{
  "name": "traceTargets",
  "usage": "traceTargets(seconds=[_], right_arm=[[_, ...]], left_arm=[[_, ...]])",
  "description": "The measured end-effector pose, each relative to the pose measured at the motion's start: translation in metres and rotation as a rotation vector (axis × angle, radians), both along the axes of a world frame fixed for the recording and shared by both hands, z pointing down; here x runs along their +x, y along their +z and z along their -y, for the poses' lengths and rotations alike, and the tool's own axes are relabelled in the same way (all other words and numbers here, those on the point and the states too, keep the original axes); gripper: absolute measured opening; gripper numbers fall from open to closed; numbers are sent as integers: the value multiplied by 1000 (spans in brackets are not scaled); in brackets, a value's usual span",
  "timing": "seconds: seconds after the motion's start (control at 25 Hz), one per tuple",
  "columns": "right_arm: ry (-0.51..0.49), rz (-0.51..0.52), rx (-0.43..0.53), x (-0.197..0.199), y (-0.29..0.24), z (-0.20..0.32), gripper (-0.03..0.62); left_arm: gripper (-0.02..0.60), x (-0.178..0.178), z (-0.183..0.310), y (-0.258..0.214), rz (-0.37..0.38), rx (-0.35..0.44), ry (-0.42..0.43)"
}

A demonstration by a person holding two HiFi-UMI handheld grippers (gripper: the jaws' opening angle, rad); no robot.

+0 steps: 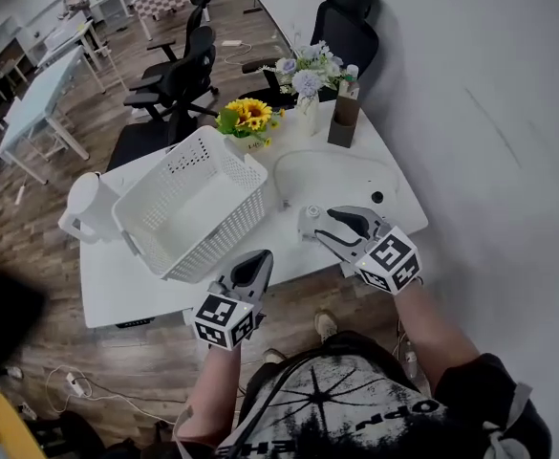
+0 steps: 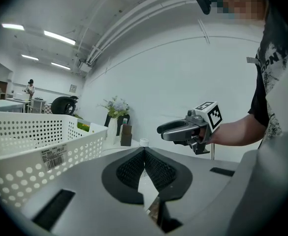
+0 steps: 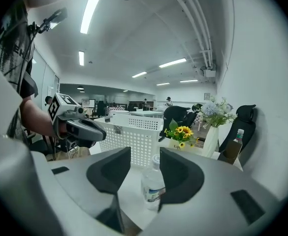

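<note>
Right gripper (image 3: 144, 162) open around a bottle (image 3: 152, 185) (label seemingly illegible); left gripper (image 2: 144, 152) closed.

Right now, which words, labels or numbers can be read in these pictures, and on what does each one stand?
"OPN": person's shirt, partly seen.
Barcode sticker on the white basket: print too small to read.
Label on the bottle: too blurred.
Square markers on the left hand-held gripper and right hand-held gripper: no letters.

Clear white-capped btl (image 3: 152, 185), upright
</note>
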State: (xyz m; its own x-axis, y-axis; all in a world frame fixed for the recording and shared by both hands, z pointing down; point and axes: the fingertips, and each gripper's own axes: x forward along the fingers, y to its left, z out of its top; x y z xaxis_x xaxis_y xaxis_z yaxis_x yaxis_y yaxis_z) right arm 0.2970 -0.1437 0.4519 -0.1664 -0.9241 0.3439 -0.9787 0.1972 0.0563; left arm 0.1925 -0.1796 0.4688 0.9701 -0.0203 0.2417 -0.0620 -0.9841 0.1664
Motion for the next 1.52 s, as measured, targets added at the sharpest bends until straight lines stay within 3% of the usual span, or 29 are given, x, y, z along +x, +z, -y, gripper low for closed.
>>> traceTargets(seconds=[0.12, 0.32, 0.48, 0.8, 1.52], right_arm=[[13, 24, 7, -6, -1, -13, 190], [46, 55, 36, -15, -6, -33, 79], [55, 70, 54, -22, -7, -47, 35], [63, 82, 51, -28, 0, -60, 23], [60, 0, 4, -19, 9, -58, 20]], left_arm=[[9, 2, -8, -3, -1, 9, 35], [9, 4, -22, -13, -11, 31, 86], [9, 7, -30, -16, -19, 43, 112], [9, 13, -41, -17, -24, 45, 132], [9, 25, -42, -17, -34, 41, 123]])
